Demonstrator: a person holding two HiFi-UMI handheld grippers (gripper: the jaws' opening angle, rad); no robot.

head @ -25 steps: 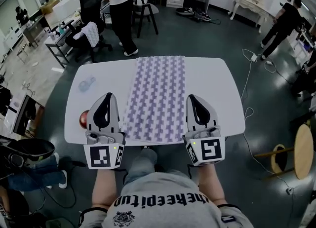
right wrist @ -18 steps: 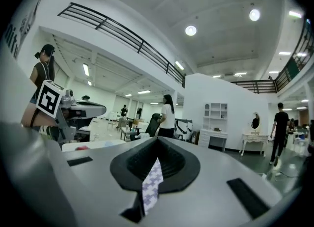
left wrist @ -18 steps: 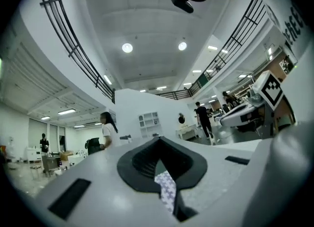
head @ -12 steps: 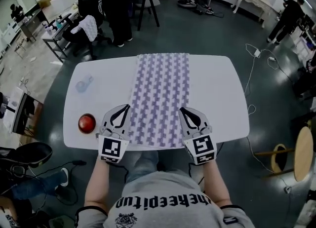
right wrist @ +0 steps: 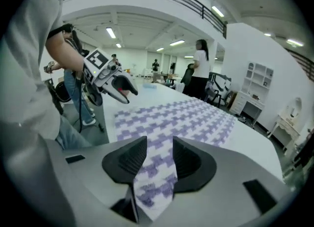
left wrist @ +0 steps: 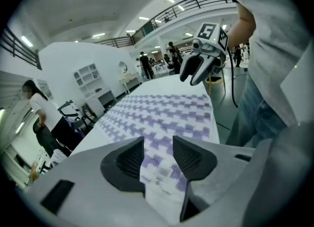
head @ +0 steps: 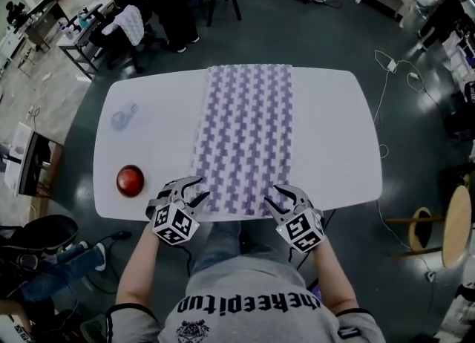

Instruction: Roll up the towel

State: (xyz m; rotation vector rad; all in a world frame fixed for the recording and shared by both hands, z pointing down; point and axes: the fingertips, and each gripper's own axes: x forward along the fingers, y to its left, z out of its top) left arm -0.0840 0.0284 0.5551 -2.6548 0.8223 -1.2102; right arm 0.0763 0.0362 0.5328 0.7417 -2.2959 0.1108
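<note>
A white towel with a purple check pattern (head: 245,137) lies flat along the middle of the white table (head: 148,148), running from its far edge to its near edge. My left gripper (head: 189,194) sits at the towel's near left corner and my right gripper (head: 286,199) at its near right corner. Both pairs of jaws have just been opening and stand apart. In the left gripper view the towel's corner (left wrist: 159,172) shows between the jaws of the left gripper (left wrist: 158,145), with the pads off it. The right gripper view shows the same for the right gripper (right wrist: 159,145) over the towel (right wrist: 181,118).
A round red object (head: 130,179) lies on the table left of my left gripper. A small clear item (head: 122,117) lies further back on the left. People and chairs stand beyond the far edge. Cables run on the floor at the right.
Both grippers have come down from in front of the camera to the towel's near edge. Their jaws, shut before, now stand open over the two near corners.
</note>
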